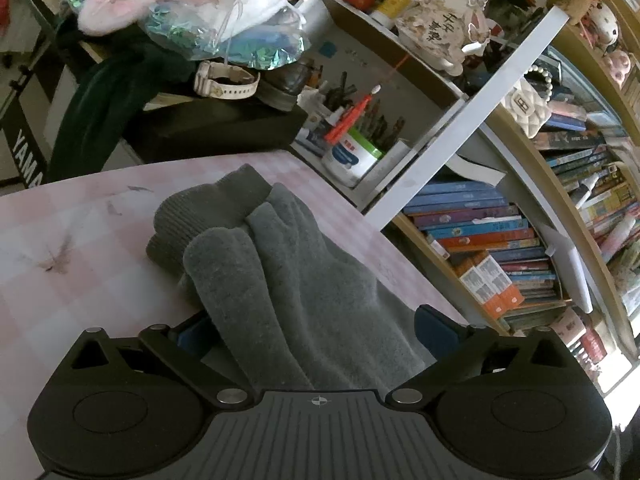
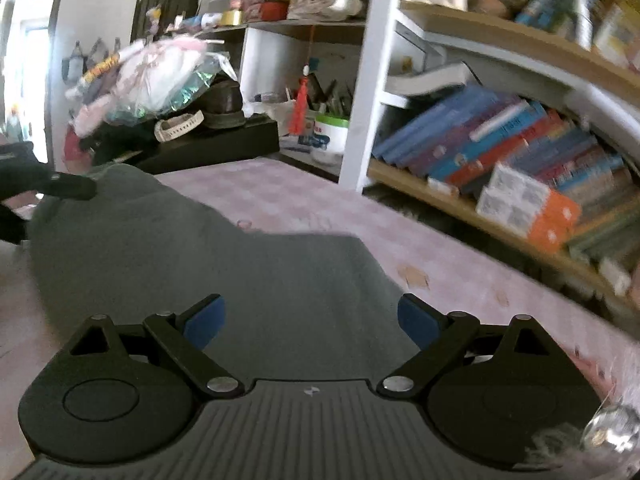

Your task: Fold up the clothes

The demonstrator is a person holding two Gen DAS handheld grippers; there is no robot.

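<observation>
The left gripper (image 1: pixel 316 330) has its 2 blue-padded jaws spread wide, with the grey fleece garment with a ribbed cuff (image 1: pixel 280 264) bunched between them but not pinched. The right gripper (image 2: pixel 311 320) also stands wide apart, over the same cloth. The garment lies rumpled on the pink checked tabletop (image 1: pixel 80 240), so folding looks barely begun. Its full outline is cut off, and the right view is blurred.
</observation>
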